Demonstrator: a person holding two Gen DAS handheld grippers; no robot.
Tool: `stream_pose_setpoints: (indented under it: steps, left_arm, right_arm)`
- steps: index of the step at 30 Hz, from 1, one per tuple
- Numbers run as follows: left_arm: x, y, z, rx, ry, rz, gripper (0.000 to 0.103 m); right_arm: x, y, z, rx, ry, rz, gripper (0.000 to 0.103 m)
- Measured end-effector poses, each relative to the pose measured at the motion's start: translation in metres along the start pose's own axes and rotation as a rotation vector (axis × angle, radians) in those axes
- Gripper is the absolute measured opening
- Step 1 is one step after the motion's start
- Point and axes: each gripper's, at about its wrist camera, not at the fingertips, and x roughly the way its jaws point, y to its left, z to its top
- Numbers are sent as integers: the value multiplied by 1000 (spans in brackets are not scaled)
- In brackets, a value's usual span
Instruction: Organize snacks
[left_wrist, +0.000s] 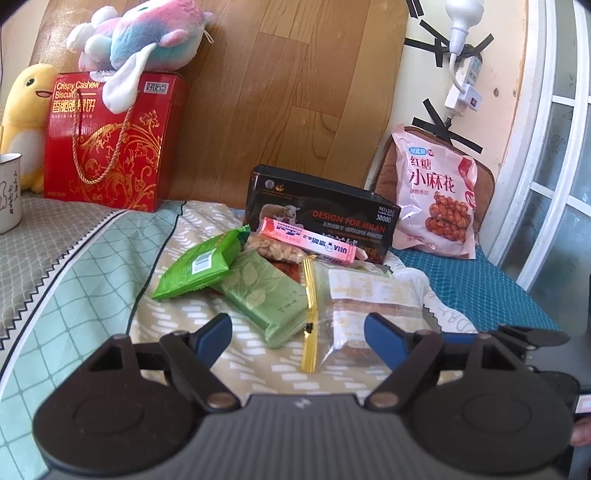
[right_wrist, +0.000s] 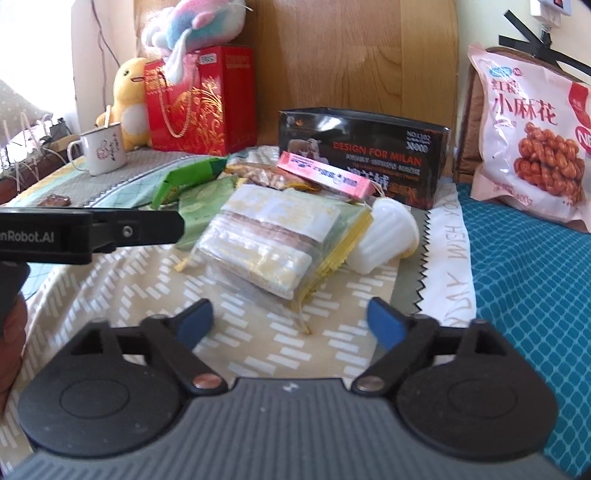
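Both claws agape, empty; L claw (left_wrist: 297, 334) near zip bag (left_wrist: 354, 314), maybe touching.

Wood-grain panel (left_wrist: 280, 85) stood upright across the upper middle of the frame, backing the surface. Cream wall (left_wrist: 428, 74) to its right carried strips of black tape (left_wrist: 443, 48), a white power strip (left_wrist: 471, 70) and a plugged-in white adapter (left_wrist: 463, 98), with a lamp bulb (left_wrist: 463, 11) at the top edge. White-framed glazed door or window (left_wrist: 554, 155) ran down the right edge, panes looked frosted. Surface was covered in cloths: beige with white dashes (left_wrist: 184, 306) at centre, pale green lattice (left_wrist: 92, 284) lower left, teal lattice (left_wrist: 491, 291) right. Daylight was bright; in the right wrist view it glared at the upper left.
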Motion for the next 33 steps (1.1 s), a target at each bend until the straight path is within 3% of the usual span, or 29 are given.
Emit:
stream_pose_setpoints:
  steps: [3, 10, 18, 27, 31, 33]
  left_arm:
    - [-1, 0, 0, 5, -11, 8, 83]
    - [-1, 1, 1, -9, -19, 15, 84]
    - [-9, -2, 1, 9, -76, 37, 96]
    - [-11, -4, 1, 17, -97, 58, 96]
    - [-22, -13, -3, 62, -183, 136, 97]
    - [-30, -22, -7, 106, -252, 176, 103]
  right_arm:
    - [2, 0, 0, 2, 16, -20, 103]
    - [-3, -3, -6, -15, 18, -29, 103]
    - [-4, -2, -7, -18, 14, -32, 103]
    - [-5, -2, -7, -20, 11, -36, 103]
    - [-7, -2, -8, -19, 5, -43, 103]
    - [-6, -3, -8, -13, 7, -39, 103]
